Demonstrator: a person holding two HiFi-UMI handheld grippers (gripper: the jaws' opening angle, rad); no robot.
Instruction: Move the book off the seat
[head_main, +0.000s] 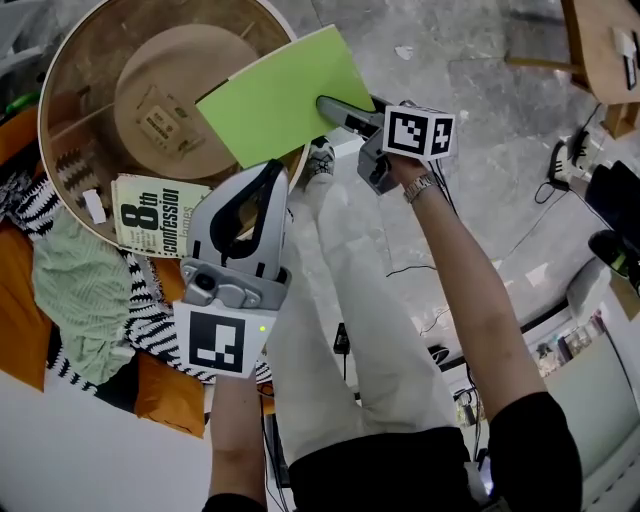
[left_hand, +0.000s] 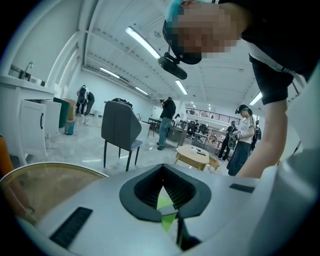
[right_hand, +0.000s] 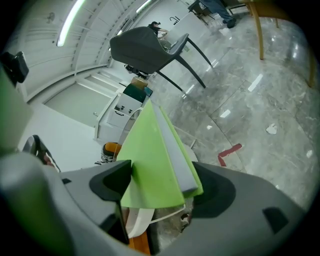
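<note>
right gripper (head_main: 330, 106) spread wide around the green book (head_main: 280, 95) (tilted over the round table (head_main: 90, 60)); left gripper (head_main: 272, 170) closed.

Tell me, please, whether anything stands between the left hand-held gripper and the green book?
Nothing visible does: the left hand-held gripper is closed on the lower edge of the green book, and green shows between its jaws.

the green book (head_main: 285, 95) hides the right rim of the round table (head_main: 75, 70). the picture's top edge cuts off the table's far rim. the left gripper (head_main: 270, 175) covers the right edge of the paperback (head_main: 150, 215).
</note>
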